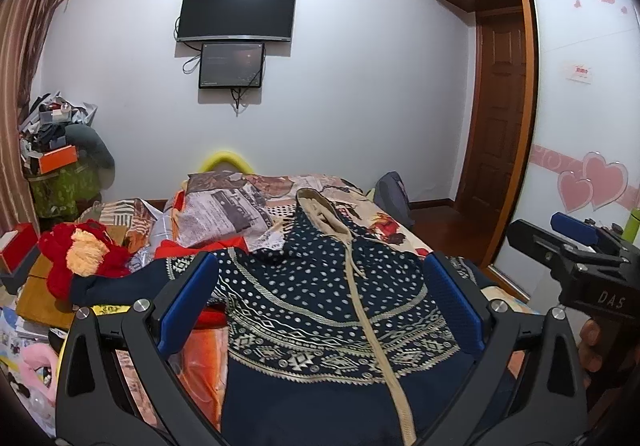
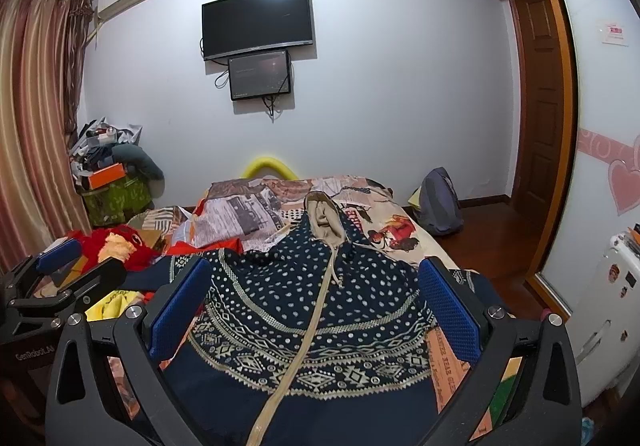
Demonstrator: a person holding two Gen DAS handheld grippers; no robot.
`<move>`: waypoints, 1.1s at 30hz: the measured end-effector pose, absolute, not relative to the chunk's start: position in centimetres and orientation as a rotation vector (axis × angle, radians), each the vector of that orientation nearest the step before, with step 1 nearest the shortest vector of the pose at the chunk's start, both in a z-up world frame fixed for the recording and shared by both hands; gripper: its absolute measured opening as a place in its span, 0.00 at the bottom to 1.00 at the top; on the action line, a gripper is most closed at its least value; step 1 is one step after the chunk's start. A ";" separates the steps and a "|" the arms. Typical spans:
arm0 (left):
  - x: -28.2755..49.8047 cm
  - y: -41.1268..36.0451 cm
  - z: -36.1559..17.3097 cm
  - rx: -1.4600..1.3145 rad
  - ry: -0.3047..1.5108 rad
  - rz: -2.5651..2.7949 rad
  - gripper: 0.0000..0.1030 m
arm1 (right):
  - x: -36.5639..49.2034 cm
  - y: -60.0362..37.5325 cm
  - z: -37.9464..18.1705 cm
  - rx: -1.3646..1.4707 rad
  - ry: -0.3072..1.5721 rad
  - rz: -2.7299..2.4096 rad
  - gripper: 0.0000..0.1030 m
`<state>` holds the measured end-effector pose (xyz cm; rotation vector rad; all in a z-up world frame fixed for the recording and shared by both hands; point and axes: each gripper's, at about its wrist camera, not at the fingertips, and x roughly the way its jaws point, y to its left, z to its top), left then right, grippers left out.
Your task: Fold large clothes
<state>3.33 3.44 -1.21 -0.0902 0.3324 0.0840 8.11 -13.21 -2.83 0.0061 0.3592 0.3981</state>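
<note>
Through your left wrist camera, the navy patterned hoodie [image 1: 320, 310] lies flat on the bed [image 1: 384, 217], its long axis running away from you with the beige-lined hood [image 1: 320, 213] pointing toward the far wall, and your left gripper [image 1: 320, 302] hangs over it spread wide, holding nothing. Through your right wrist camera, the hoodie [image 2: 312, 310] lies the same way, hood [image 2: 324, 217] farthest from you, and your right gripper [image 2: 316, 306] is likewise wide open and empty above it.

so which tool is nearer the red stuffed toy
Left. The left tool is on the red stuffed toy's side of the hoodie; the right tool is further toward the wardrobe side.
</note>
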 end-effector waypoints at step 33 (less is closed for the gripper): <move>18.3 35.5 -17.3 -0.529 0.836 0.291 1.00 | 30.8 -3.9 -13.2 -0.119 0.745 0.393 1.00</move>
